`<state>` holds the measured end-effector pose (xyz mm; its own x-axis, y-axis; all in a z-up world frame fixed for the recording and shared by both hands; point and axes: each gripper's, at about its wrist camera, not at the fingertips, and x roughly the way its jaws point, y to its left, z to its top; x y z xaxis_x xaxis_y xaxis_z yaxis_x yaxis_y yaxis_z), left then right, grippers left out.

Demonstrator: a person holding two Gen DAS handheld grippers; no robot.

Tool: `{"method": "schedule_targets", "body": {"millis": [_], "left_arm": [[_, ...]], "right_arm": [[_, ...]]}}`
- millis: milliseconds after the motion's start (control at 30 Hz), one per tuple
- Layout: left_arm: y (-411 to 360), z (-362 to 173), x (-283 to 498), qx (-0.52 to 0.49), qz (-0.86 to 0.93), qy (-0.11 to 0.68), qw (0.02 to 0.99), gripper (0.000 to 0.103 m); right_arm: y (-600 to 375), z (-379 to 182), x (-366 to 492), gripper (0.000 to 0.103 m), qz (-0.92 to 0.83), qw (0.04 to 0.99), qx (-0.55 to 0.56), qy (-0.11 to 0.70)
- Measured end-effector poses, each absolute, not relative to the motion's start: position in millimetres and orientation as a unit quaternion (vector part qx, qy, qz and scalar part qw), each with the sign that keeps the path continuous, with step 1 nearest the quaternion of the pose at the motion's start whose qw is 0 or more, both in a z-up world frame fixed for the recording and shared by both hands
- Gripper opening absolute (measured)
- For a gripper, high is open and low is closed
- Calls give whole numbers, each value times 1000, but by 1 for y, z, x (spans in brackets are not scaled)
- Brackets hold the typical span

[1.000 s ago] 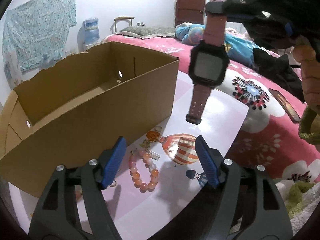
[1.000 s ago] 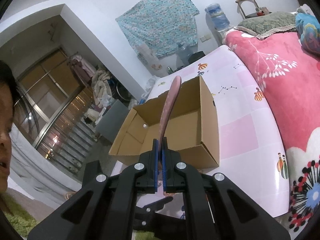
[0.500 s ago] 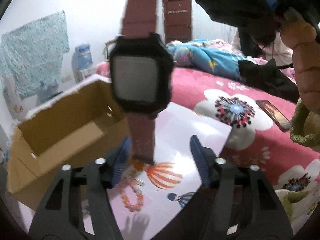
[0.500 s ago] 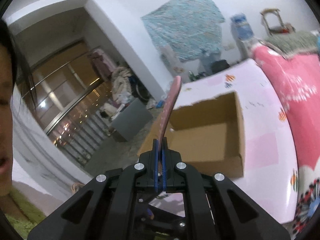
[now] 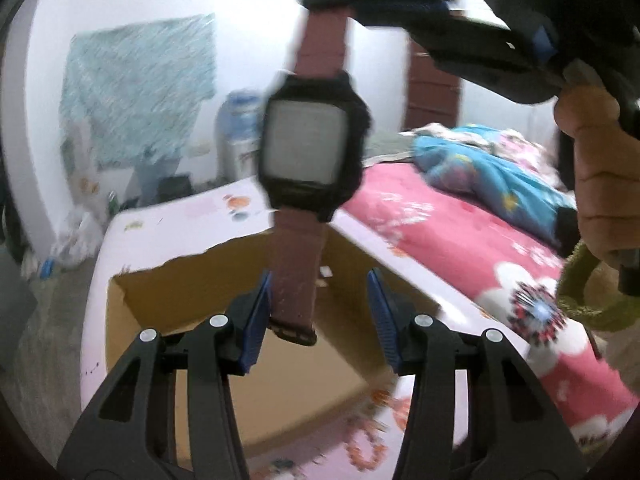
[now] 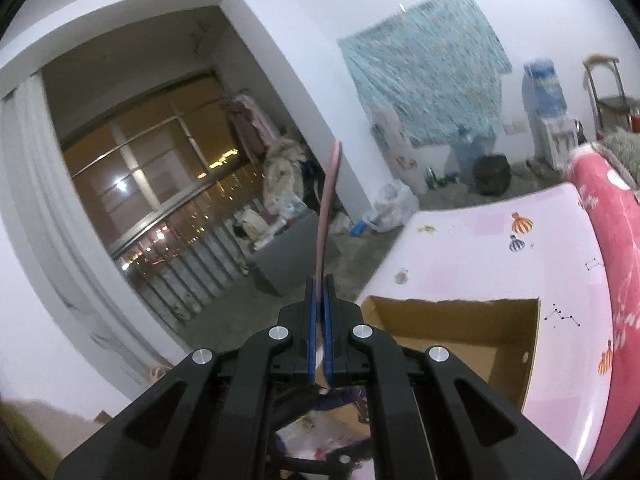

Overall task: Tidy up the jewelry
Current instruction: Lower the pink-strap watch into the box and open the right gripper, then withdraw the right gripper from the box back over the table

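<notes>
Maroon strap pinched flat in right gripper (image 6: 319, 322) — watch (image 5: 312, 152) hangs face-out above box (image 5: 280, 360), near its far edge. Left gripper (image 5: 320, 316) closing, pads not yet on lower strap — steadies before drop.

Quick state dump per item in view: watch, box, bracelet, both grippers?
Watch: hanging upright by its upper strap, face toward the left camera.
Right gripper: shut on the watch strap.
Left gripper: jaws closing, lower strap end between them, not gripped.
Box: open, nothing seen inside it.
Bracelet: lying on the mat beside the box, blurred.
</notes>
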<state>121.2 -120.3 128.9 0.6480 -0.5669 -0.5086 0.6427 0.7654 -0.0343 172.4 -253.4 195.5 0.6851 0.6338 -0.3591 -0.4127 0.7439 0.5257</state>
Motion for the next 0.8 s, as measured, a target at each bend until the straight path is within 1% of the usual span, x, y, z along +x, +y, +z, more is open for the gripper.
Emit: {"method": "schedule_targets", "body": {"millis": [33,100,133,200,300,400,467,500,533,600,633,667,700,800], "left_arm": [[-114,124,133,67,-311,270,909,50],[-96,121,143,47,-294,287,911,64],[-84,118,145,26,-289,292,911,67],[-63,113,145,5,-272,303,913,79],[-40,107,142,-6,-243,311,919,85],[-13,97,137,-24,-212,330,920,87],[0,93,132,-36,-197,337,920,87],[5,92,130,-41,-194,338,920,88],[12,91,125,-45,-189,340,920,89],[23,89,117,-47,-181,341,921,90],[28,87,113,-47,-177,340,922,90],[34,85,109,-48,-172,342,923,91],[37,84,107,-48,-168,344,923,92],[51,71,102,-54,-157,362,917,92]], "right_arm": [[-253,188,190,3,282,893,207,284],[-251,176,213,3,251,899,187,306],[-248,170,221,3,241,902,174,314],[-239,159,234,3,215,909,137,329],[-208,140,253,4,168,918,42,358],[-158,102,275,4,120,901,-73,409],[-131,81,285,6,118,883,-118,439],[-119,72,285,15,133,875,-125,449],[-113,72,286,29,142,872,-125,452],[-106,74,279,40,163,874,-119,442],[-108,81,273,45,165,880,-113,431],[-112,88,273,47,163,885,-105,424],[-116,92,269,51,161,889,-94,419],[-162,119,233,58,137,912,-29,385]]}}
